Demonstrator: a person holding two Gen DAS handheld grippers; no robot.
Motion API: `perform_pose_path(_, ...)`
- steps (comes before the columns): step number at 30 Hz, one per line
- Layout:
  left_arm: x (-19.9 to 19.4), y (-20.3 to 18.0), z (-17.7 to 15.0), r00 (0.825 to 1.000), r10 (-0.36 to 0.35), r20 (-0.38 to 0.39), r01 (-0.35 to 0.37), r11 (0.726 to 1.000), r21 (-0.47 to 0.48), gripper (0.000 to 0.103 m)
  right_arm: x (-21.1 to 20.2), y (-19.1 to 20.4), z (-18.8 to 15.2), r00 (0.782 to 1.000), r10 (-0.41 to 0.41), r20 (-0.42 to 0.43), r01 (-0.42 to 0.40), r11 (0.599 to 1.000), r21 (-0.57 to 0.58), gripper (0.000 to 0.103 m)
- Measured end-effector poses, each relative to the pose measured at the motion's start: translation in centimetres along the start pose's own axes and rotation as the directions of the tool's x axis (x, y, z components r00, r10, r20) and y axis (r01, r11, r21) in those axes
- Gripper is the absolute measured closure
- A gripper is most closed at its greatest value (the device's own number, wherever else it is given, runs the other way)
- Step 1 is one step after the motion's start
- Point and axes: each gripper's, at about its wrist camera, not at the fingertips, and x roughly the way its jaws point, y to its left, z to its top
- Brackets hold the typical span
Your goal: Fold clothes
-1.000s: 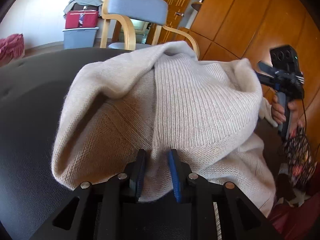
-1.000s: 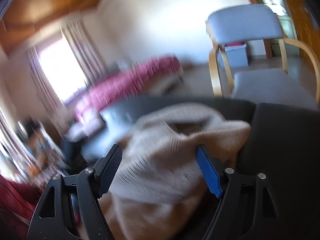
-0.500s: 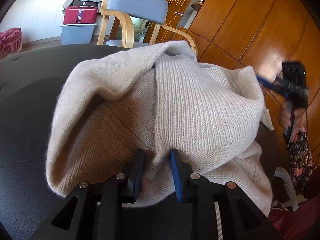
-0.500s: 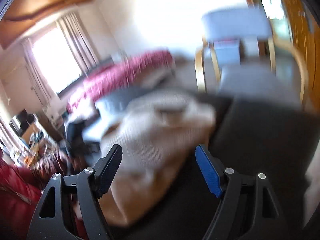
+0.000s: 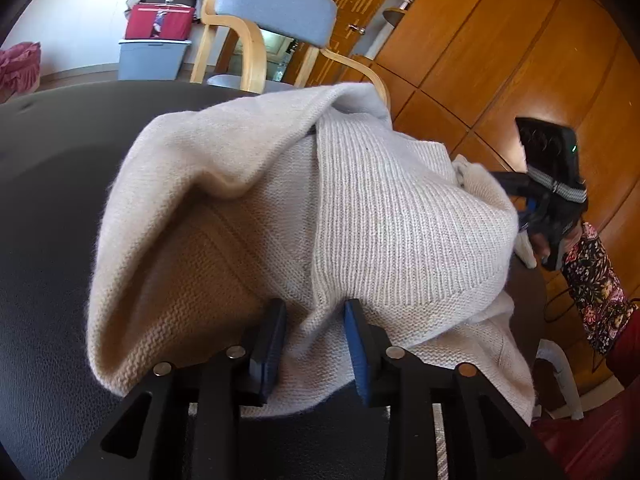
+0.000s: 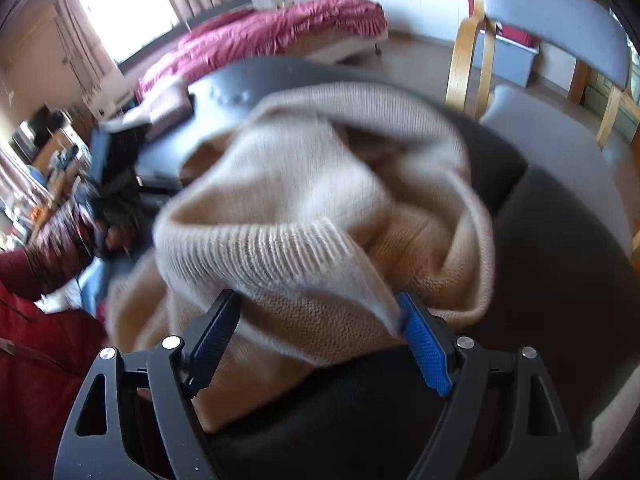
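Left wrist view shows the left gripper [image 5: 313, 344] with its jaws wider apart than a second ago; they have just been opening, and a fold of the beige sweater [image 5: 360, 216] still lies between the pads, loosely rather than pinched. That gripper points down at a slant over the black table [image 5: 48, 208], where the sweater sits in a bunched heap. Farther right, the right gripper [image 5: 548, 208], which was raised clear of the cloth a second ago, now sits at the sweater's far edge, held by a hand in a flowered sleeve [image 5: 592, 280]. Right wrist view, blurred, has the right gripper [image 6: 320, 340] spread wide and tipped steeply down, its pads on either side of a ribbed edge without squeezing it. Beyond the table stands a grey chair [image 5: 276, 8].
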Motion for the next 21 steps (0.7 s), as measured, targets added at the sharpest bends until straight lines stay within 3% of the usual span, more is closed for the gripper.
perform_pose_path(4,0.0,-0.3,0.3,1.000,-0.013,-0.012,0.013,1.000,0.025,0.071,1.4,0.7,-1.5,1.000,-0.012,0.026,0.011,0.999,0.041,0.050)
perform_pose_path(10,-1.1,-0.3,-0.1,0.996,-0.079,-0.047,0.082,0.994,0.070,0.070,0.5,0.4,-2.5,0.994,-0.002,0.110,-0.015,0.988,0.153,0.062)
perform_pose_path(15,-0.5,-1.1,-0.2,0.999,-0.028,-0.044,0.033,0.993,0.110,0.069,0.4,-0.4,-3.3,0.983,0.034,0.178,-0.079,0.965,0.250,0.067)
perform_pose_path(19,0.1,-3.1,-0.3,0.997,0.079,-0.021,-0.074,0.984,0.164,0.071,0.5,-1.3,-3.5,0.964,0.071,0.256,-0.162,0.921,0.354,0.074)
perform_pose_path(21,0.0,-4.6,-0.2,0.989,0.146,0.026,-0.149,0.970,0.195,0.093,0.4,-1.3,-3.4,0.952,0.058,0.302,-0.176,0.907,0.381,0.076)
